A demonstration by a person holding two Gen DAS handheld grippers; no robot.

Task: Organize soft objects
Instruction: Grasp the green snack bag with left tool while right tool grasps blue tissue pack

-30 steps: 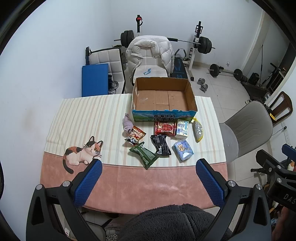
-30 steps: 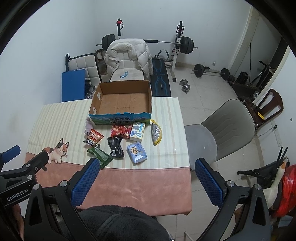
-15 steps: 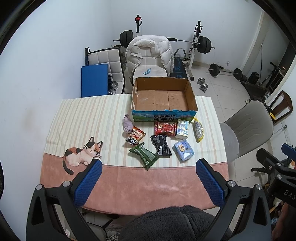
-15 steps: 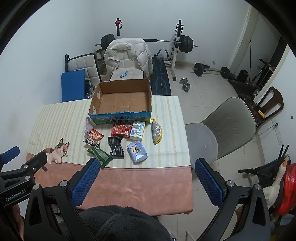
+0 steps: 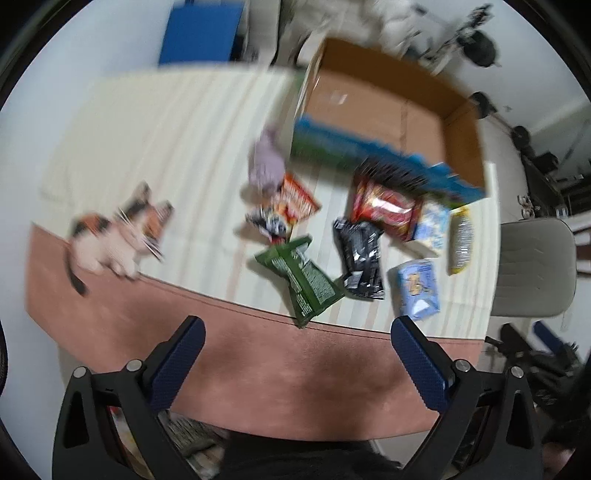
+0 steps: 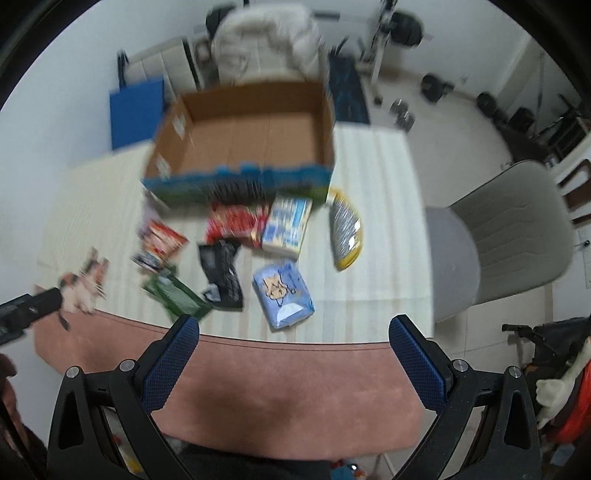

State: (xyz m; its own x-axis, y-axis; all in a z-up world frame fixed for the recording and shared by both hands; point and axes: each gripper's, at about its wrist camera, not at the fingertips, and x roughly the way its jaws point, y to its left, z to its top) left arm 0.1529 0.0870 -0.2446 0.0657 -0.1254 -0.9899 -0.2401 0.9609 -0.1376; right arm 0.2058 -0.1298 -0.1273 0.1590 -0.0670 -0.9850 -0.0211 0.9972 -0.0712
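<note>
An open cardboard box (image 5: 388, 110) (image 6: 255, 144) stands at the back of the table. In front of it lie several soft packets: a green pouch (image 5: 303, 277) (image 6: 177, 299), a black pouch (image 5: 360, 258) (image 6: 221, 273), a red packet (image 5: 384, 210), a light blue tissue pack (image 5: 419, 288) (image 6: 282, 291), a yellow-edged bag (image 5: 460, 240) (image 6: 343, 229) and a small purple plush (image 5: 266, 166). My left gripper (image 5: 297, 336) is open and empty above the table's front edge. My right gripper (image 6: 293, 332) is open and empty too. Both views are blurred.
The tablecloth (image 5: 155, 122) is striped with a pink front band and a printed cat (image 5: 114, 236). A grey chair (image 6: 509, 236) stands right of the table. Weights and a bench sit behind (image 6: 402, 29). The left gripper's body shows at the right view's left edge (image 6: 26, 310).
Both grippers have moved forward and down toward the table, so the packets and box look larger. The left view has tilted. Nothing on the table has moved.
</note>
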